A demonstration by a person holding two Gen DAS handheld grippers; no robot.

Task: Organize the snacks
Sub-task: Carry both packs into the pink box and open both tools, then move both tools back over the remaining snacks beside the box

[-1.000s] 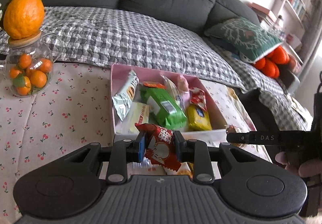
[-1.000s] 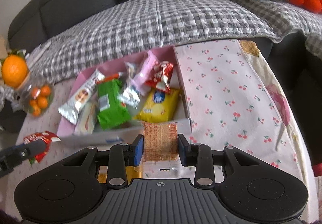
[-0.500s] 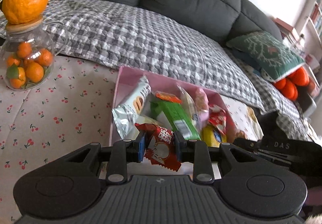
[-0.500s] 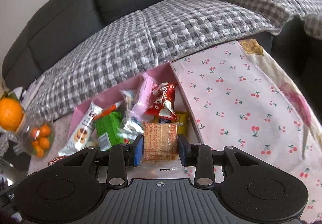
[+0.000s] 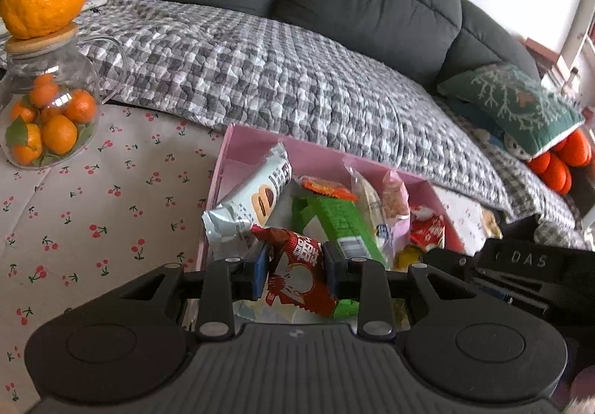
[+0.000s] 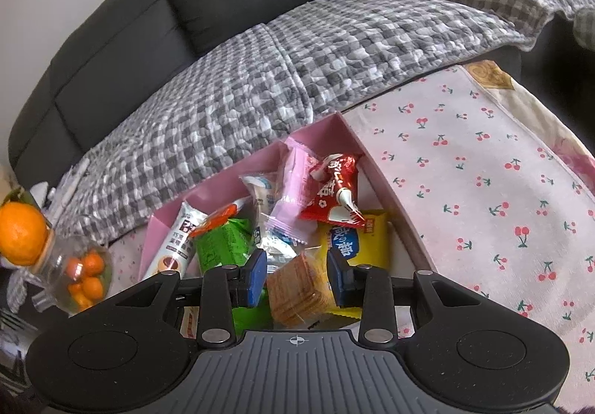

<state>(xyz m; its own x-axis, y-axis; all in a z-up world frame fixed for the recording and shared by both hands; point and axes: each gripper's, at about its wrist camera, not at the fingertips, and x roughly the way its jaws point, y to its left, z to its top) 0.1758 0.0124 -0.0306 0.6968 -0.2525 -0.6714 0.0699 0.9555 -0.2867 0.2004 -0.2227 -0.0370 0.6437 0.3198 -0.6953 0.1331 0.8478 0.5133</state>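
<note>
**Foil, cloth, glass**

Gleaming glossy on the red foil packet (image 5: 297,276) and silver wrapper (image 5: 249,206); lying matt and quilted across the checked sofa cover (image 5: 260,79); shining clear as glass jar (image 5: 48,109) under wooden lid (image 5: 41,40).

Left tool (image 5: 296,271) and right tool (image 6: 297,278), both tilted downward, jaws narrowly parted.

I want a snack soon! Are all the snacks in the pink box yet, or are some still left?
Nearly. The pink box already holds several packets, like the green packet and yellow packet. The left gripper holds a red packet above the box, and the right gripper holds a cracker pack. Those two aren't dropped in yet.
</note>
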